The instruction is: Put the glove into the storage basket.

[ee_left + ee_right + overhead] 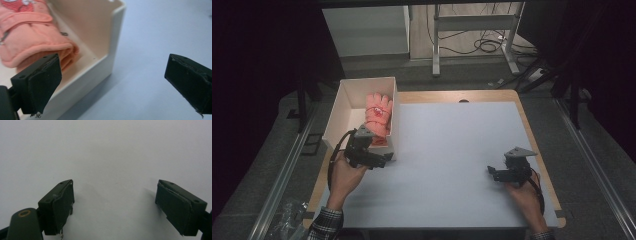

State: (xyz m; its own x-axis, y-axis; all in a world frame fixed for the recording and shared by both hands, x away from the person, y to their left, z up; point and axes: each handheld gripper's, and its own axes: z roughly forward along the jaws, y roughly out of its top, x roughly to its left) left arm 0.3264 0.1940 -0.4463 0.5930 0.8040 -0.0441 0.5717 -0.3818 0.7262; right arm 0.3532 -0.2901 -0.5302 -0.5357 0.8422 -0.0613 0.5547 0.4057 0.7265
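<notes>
Pink glove (32,37) inside white box (113,37), just beyond left gripper (112,80) wide-open empty jaws; right gripper (115,205) jaws likewise.

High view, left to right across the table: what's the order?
White box holding the pink glove → left tool at the box's near corner, jaws apart → bare stretch of grey table → right tool, jaws apart, nothing between them.

Pale grey table (452,145) with wooden edge; white box (343,107) resting on it at ten o'clock
</notes>
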